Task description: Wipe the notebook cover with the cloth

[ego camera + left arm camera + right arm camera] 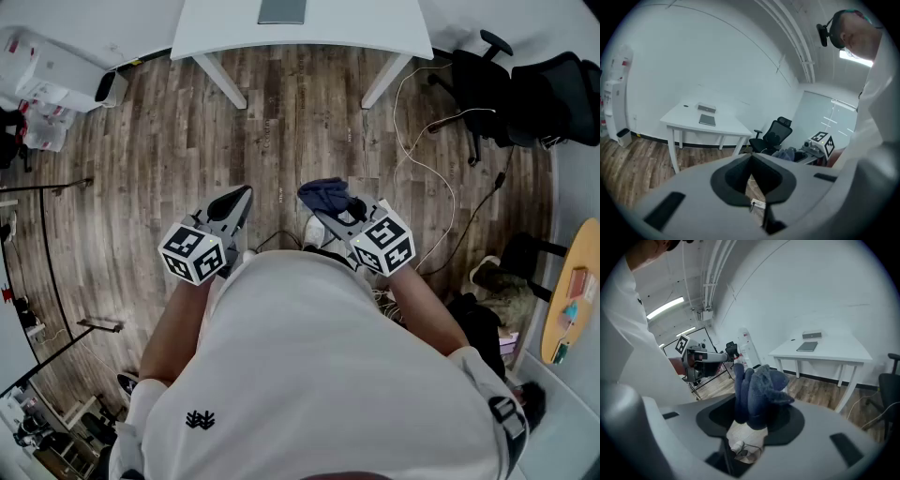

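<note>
A grey notebook [281, 11] lies on the white table [375, 23] far ahead of me, across the wood floor. It also shows small in the left gripper view as the notebook [707, 120] and in the right gripper view as the notebook [807, 347]. My right gripper [325, 208] is shut on a bunched dark blue cloth [323, 194], held at waist height; the cloth [759, 387] sticks up between the jaws of the right gripper [752, 404]. My left gripper [246, 193] is beside it, and the left gripper [751, 160] has its jaws closed together with nothing in them.
Black office chairs [492, 84] stand right of the table, and a white cable [433, 167] trails over the floor. A round wooden table [574, 295] with small items is at the far right. Stands [47, 244] and white boxes [47, 70] line the left side.
</note>
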